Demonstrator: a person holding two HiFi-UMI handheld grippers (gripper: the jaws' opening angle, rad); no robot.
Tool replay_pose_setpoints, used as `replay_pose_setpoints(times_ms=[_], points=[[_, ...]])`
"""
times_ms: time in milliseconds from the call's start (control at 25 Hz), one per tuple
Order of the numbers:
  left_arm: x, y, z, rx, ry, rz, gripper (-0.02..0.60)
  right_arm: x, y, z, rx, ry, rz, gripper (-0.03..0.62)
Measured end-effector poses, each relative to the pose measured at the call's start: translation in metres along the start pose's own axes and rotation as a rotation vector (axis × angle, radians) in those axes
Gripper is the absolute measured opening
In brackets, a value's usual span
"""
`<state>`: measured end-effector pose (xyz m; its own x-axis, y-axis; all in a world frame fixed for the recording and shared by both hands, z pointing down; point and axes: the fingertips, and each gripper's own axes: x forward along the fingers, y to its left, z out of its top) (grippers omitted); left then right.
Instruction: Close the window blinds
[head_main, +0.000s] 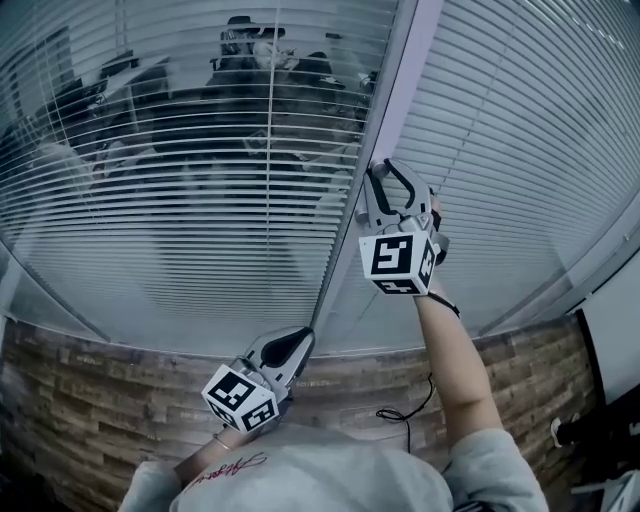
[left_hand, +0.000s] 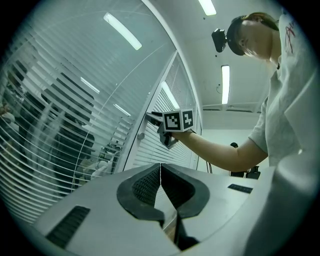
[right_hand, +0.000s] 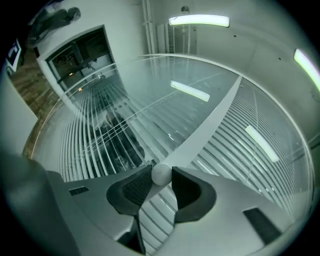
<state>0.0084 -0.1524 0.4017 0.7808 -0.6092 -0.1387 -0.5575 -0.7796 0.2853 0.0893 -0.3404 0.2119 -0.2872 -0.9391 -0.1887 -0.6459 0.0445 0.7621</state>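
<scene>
The window has two panes of white slatted blinds split by a pale frame post (head_main: 392, 95). The left blind (head_main: 180, 200) has its slats tilted so the room behind shows through; the right blind (head_main: 520, 150) looks more closed. A small white round knob (right_hand: 161, 174) sits on the post. My right gripper (head_main: 386, 170) is raised to the post, its pads (right_hand: 139, 187) pressing on either side of the knob. My left gripper (head_main: 298, 340) hangs low by the sill, shut and empty, its tips touching (left_hand: 160, 167).
Below the sill runs a wood-patterned wall (head_main: 100, 400) with a black cable (head_main: 405, 415) hanging against it. Through the left pane I see desks and seated people in the room beyond. A dark object (head_main: 600, 430) stands at the lower right.
</scene>
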Motion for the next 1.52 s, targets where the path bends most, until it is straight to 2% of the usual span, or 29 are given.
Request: replay_pose_setpoints(times_ms=[320, 720, 1080, 1200, 1320, 1440, 1520], points=[[0.005, -0.004, -0.002, 0.005, -0.003, -0.023, 0.018, 0.001, 0.005, -0.001, -0.252, -0.012, 0.040, 0.133], [0.008, -0.009, -0.003, 0.003, 0.005, -0.034, 0.018, 0.000, 0.014, -0.001, -0.641, -0.044, 0.147, 0.133], [0.004, -0.007, -0.005, 0.011, -0.002, -0.033, 0.018, -0.002, 0.022, -0.004, -0.872, -0.071, 0.201, 0.133], [0.003, -0.007, -0.002, 0.009, 0.001, -0.027, 0.018, -0.001, 0.022, -0.003, -0.880, -0.072, 0.201, 0.133], [0.003, -0.006, -0.002, 0.012, 0.000, -0.028, 0.018, 0.001, 0.022, -0.003, -0.822, -0.054, 0.179, 0.133], [0.002, -0.007, -0.003, 0.014, -0.004, -0.030, 0.018, -0.001, 0.020, 0.000, -0.676, -0.030, 0.133, 0.133], [0.001, -0.008, -0.004, 0.014, -0.008, -0.032, 0.018, -0.005, 0.014, 0.003, -0.495, -0.034, 0.090, 0.144]])
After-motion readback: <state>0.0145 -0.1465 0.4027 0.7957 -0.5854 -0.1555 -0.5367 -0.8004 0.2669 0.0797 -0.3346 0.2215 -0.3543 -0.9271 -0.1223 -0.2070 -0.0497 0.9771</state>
